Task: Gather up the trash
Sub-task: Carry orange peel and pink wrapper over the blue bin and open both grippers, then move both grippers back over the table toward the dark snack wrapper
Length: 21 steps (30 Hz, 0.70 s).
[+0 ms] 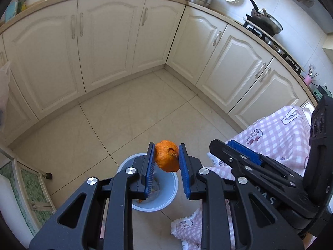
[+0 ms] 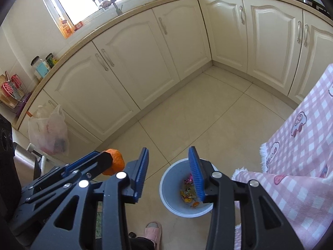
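Left gripper (image 1: 166, 158) has the orange peel (image 1: 167, 156) between its blue fingers (image 1: 149, 166); the pad on the left side presses the peel, the other sits right at its edge, so I read it as clamped. Peel is held in the air above the white trash bin (image 1: 172, 189), which stands on the tiled floor (image 1: 145, 108) just beside the table with the pink checked tablecloth (image 1: 278, 133). From my right wrist view the right gripper (image 2: 168, 173) has its fingers (image 2: 196, 175) spread wide with nothing between them, hovering over the same bin (image 2: 166, 187); bin interior shows mixed scraps, orange and yellow bits plus something pink, can't identify further. Left gripper shows at the left of that view with the peel (image 2: 115, 161) in its tip. Right gripper also shows at the right edge of the left wrist view, above the tablecloth. A plastic bag (image 2: 49, 133) with contents hangs at the cream cabinets (image 2: 129, 62). A pink slipper (image 2: 153, 230) is on the floor near the bin.
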{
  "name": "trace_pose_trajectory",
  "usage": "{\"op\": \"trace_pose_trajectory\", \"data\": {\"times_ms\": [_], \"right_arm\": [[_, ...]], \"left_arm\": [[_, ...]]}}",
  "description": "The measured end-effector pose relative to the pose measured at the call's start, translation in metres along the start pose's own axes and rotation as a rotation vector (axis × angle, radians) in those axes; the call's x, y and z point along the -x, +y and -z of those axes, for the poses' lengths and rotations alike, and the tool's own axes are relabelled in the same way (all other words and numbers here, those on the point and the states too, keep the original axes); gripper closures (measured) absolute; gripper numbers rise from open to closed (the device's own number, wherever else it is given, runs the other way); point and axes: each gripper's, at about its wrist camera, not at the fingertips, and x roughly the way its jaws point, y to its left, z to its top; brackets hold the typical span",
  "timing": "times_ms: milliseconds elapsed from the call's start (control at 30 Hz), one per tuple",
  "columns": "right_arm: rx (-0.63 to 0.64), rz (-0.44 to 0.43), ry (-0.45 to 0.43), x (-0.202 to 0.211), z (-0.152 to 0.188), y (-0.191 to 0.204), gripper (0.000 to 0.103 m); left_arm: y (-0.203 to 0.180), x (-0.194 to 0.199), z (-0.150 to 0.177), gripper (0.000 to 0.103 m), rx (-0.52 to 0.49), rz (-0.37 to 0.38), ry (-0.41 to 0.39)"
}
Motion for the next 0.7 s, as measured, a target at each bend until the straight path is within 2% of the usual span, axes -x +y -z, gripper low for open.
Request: {"op": "trace_pose_trajectory", "data": {"times_ms": [367,533,567,633,700], "right_arm": [[-0.014,0.057,-0.083,0.028,-0.005,-0.017,0.059],[-0.026,0.063,-0.132,0.046,-0.007,-0.023,0.057],[-0.027,0.064,-0.139,0.049,-0.008,-0.024,0.057],[-0.029,0.066,-0.149,0.057,-0.009,-0.025,0.056],[-0.03,0.067,-0.158,0.062,-0.01,-0.025,0.056]], "left_arm": [[-0.015,-0.014,-0.007,0.082,-0.023,0.0,0.01],[-0.025,-0.003,-0.014,0.08,-0.04,-0.011,-0.044],[-0.026,0.001,-0.015,0.074,-0.04,-0.02,-0.06],[-0.03,0.005,-0.017,0.054,-0.047,-0.03,-0.071],[-0.033,0.009,-0.017,0.051,-0.054,-0.034,-0.077]]}}
